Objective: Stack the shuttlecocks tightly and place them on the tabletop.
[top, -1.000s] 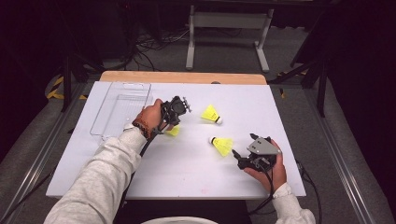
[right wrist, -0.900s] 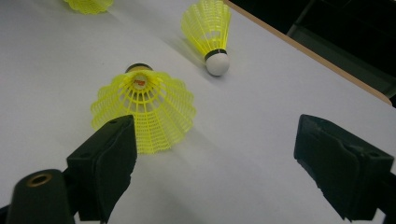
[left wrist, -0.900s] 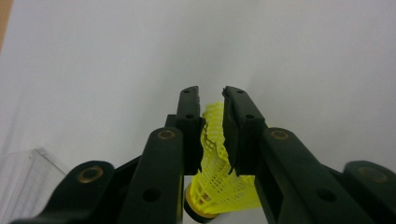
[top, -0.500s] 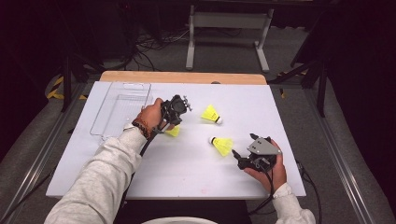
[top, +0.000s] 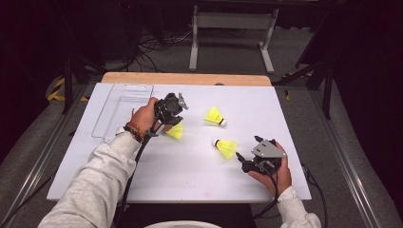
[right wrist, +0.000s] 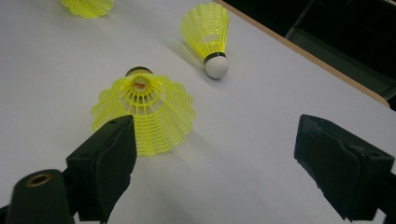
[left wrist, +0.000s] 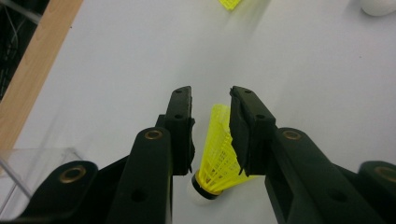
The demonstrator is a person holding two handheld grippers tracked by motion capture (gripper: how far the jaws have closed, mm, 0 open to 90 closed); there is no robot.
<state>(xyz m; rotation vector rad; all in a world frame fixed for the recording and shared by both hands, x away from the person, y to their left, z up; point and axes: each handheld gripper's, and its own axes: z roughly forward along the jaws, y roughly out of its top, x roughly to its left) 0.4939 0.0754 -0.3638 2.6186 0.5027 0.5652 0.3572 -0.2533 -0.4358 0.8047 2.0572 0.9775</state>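
Note:
Three yellow shuttlecocks lie on the white table [top: 190, 180]. My left gripper [top: 172, 124] [left wrist: 211, 93] hangs over the first shuttlecock [top: 175, 130] [left wrist: 217, 154]. Its jaws have just been opening; the skirt stands between them, brushing one pad with a gap at the other. The second shuttlecock [top: 215, 115] [right wrist: 208, 32] lies farther right, cork towards me. My right gripper [top: 242, 161] [right wrist: 215, 135] rests open near the front right edge. The third shuttlecock [top: 227, 147] [right wrist: 144, 109] lies just ahead of its jaws, skirt facing them, untouched.
A clear plastic box [top: 121, 111] [left wrist: 28, 163] stands at the table's back left, beside my left hand. A wooden strip [top: 185, 78] runs along the far edge. Dark floor with cables and a metal stand [top: 228, 28] lies beyond.
My left hand has risen slightly over the first shuttlecock, which stays on the table. The right hand and the other two shuttlecocks have kept still.

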